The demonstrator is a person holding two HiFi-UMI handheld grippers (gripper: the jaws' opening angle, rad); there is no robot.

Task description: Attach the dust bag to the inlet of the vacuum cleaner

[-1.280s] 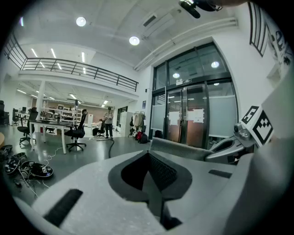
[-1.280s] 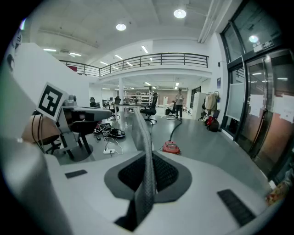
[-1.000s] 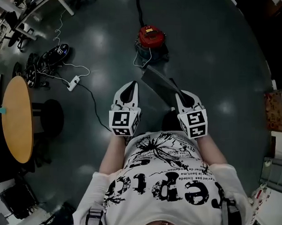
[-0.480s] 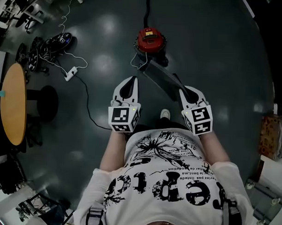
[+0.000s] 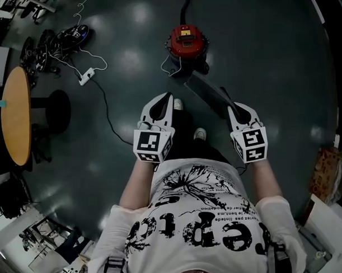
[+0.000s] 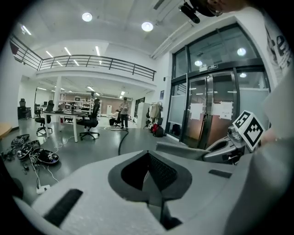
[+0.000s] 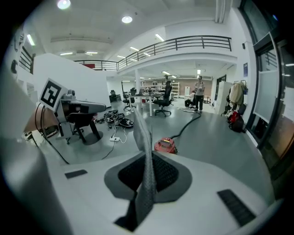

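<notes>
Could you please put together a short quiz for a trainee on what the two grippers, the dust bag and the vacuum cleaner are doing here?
1. Which gripper holds the dust bag?
2. True or false: the dust bag is already attached to the red vacuum cleaner.
3. The left gripper is: A open and empty; B shut and empty; C shut on the dust bag.
Key: 1 the right gripper; 2 false; 3 B.

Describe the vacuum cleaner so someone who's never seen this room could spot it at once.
On the dark floor ahead of the person, just beyond the flat grey dust bag, sits the vacuum cleaner, a squat round canister. Its bright red top sets it apart from the black hose behind it.
</notes>
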